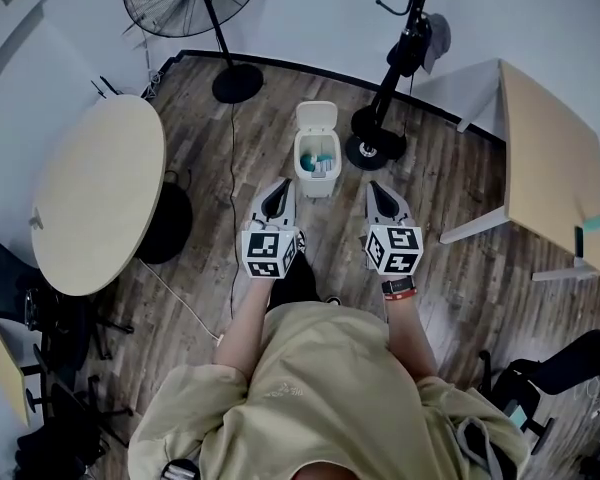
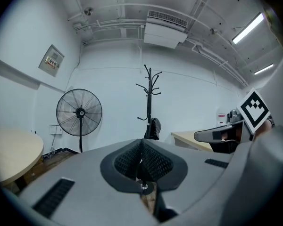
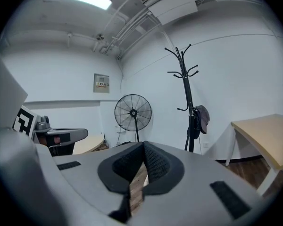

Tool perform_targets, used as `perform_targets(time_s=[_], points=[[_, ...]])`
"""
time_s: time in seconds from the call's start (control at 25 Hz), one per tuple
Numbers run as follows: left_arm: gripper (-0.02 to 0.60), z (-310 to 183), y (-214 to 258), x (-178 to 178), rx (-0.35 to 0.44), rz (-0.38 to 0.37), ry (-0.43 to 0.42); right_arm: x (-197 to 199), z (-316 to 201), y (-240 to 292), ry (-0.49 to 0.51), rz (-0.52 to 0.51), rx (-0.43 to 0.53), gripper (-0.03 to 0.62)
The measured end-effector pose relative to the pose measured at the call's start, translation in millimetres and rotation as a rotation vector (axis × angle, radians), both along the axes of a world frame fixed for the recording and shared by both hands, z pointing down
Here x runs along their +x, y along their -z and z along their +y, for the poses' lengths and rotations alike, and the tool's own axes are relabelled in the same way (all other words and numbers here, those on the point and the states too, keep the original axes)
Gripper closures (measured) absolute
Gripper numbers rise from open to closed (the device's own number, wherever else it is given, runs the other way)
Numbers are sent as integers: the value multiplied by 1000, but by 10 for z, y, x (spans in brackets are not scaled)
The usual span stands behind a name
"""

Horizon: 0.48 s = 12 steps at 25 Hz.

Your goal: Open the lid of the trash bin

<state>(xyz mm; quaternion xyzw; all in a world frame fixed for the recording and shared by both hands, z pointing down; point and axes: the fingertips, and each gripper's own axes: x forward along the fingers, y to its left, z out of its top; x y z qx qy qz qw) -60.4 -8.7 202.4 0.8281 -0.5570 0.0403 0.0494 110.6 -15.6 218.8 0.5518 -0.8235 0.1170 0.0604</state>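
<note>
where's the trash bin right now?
Head view, centre: the bin, lid up, stands on the floor just ahead of the left gripper and right gripper, coat stand base close on its right, fan base further back left.

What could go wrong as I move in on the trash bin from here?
The lid of the trash bin looks raised; pushing it further with the shut left gripper or right gripper might tip the bin backward. The coat rack base sits close on the bin's right, so the right gripper could knock it. A cable crosses the floor beside the left gripper, a possible snag.
</note>
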Motion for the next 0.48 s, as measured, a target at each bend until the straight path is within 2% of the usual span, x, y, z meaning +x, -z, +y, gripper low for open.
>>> perform_targets(time_s=[0.48], points=[[558, 186, 43, 163, 23, -5, -7, 44, 237, 66, 5, -6, 31, 580]])
